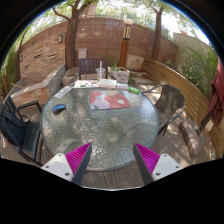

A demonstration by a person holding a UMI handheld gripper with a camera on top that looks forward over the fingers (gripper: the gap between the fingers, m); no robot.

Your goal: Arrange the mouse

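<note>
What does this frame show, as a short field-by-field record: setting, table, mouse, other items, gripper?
setting: outdoor patio with a brick wall and trees behind
table: round glass table, chairs around it
mouse: dark mouse on the glass near the far side, well beyond the fingers
other items: red and white mat and a green item on the table
gripper: gripper open, fingers apart, holding nothing, short of the table's near edge

A round glass-topped bench point(100, 125) is set just beyond the spread fingers of the hand-held gripper point(110, 160). A small dark computer mouse point(59, 108) is placed on its left part, a flat red mat point(108, 99) further right. Metal chairs point(22, 125) are ranged around it, a brick wall point(100, 40) behind.
</note>
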